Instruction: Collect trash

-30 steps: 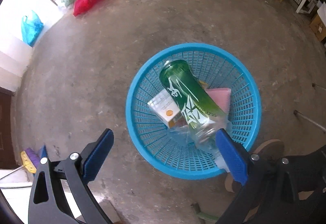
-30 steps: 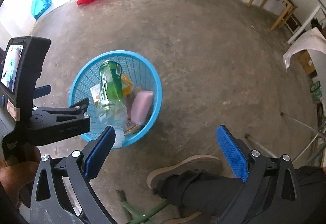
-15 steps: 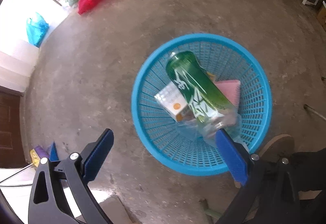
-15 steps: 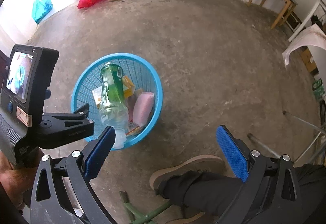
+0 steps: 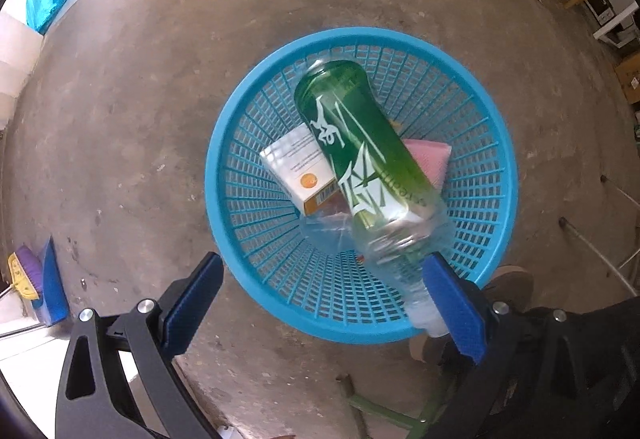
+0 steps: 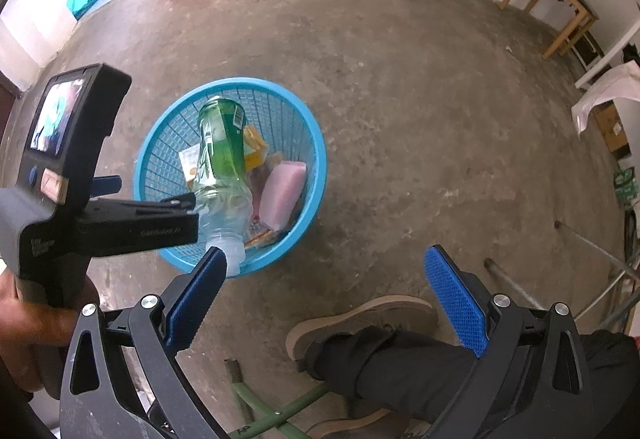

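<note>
Lying slantwise in the blue basket (image 5: 224, 143), the green bottle (image 5: 360, 143) points its clear neck at the left gripper (image 5: 324, 303), whose jaws gape empty; the right gripper (image 6: 328, 295) also gapes, well beside the basket.

The left gripper (image 5: 324, 299) hangs with its 2 blue pads spread wide, nothing between them — a hand (image 6: 36, 323) grips its handle at the lower left. The right gripper (image 6: 326, 299) is likewise splayed and empty, angled downward.
</note>
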A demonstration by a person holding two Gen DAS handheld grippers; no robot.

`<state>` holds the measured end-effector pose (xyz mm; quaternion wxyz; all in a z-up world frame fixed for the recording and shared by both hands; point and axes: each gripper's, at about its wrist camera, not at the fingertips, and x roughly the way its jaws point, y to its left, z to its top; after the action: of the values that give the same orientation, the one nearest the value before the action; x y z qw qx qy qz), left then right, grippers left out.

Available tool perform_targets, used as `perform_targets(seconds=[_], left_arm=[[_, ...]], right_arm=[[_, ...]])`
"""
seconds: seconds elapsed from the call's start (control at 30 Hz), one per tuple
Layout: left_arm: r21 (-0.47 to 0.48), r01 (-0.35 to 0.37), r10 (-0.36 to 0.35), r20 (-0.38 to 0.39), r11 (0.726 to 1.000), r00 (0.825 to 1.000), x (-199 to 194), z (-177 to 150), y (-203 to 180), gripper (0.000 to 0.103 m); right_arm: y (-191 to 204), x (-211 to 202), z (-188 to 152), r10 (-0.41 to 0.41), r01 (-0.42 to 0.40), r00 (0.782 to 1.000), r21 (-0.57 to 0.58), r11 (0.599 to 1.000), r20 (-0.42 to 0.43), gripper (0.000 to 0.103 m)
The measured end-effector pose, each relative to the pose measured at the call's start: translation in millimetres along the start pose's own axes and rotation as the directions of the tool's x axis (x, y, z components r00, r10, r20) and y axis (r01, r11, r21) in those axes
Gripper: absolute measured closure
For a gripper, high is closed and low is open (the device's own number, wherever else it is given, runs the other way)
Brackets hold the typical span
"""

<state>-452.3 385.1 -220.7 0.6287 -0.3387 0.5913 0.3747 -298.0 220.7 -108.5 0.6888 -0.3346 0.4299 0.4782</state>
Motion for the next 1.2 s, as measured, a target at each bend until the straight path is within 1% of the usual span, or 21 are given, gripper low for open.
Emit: perform_targets(seconds=[0.13, 0.2, 0.33, 0.53, 0.7, 0.9, 1.2], left_arm=[[-0.016, -0.003, 0.003, 0.003, 1.000, 1.000, -3.2, 2.4, -2.2, 0.005], [-0.026, 0.029, -0.029, 0.002, 0.999, 1.000, -3.3, -0.2, -3.8, 0.005], [-0.057, 0.055, -0.057, -0.031, 0.997, 0.998, 0.2, -3.7, -2.1, 0.005], [-0.080, 0.065, -0.070, -0.065, 0.995, 0.995, 7.6, -8.5, 2.7, 0.005], [-0.078, 0.054, -0.059, -0.054, 0.995, 0.997, 8.3, -11.3, 2.9, 0.005], [-0.058, 0.024, -0.027, -0.042, 0.998, 0.999, 9.3, -15.5, -0.7, 0.005], [-0.063, 0.024, -0.027, -0.042, 0.998, 0.999, 10.4, -14.3, 0.7, 0.005]], right_arm=[[-2.4, -4.4, -1.5, 0.011, -0.011, 1.000, 0.006, 1.000, 0.012, 0.008], [-3.4, -5.1, -1.7, 0.015, -0.015, 1.000, 0.010, 1.000, 0.016, 0.008], [-4.6, -6.4, -1.7, 0.022, -0.022, 1.000, 0.012, 1.000, 0.020, 0.008], [-5.9, -8.0, -1.6, 0.032, -0.032, 0.999, 0.017, 0.999, 0.024, 0.008], [-6.3, -9.8, -1.4, 0.034, -0.035, 0.999, 0.019, 0.999, 0.029, 0.008], [-6.4, -10.1, -1.5, 0.034, -0.034, 0.999, 0.019, 0.999, 0.030, 0.008], [-6.3, -9.7, -1.2, 0.034, -0.034, 0.999, 0.019, 0.999, 0.027, 0.008]])
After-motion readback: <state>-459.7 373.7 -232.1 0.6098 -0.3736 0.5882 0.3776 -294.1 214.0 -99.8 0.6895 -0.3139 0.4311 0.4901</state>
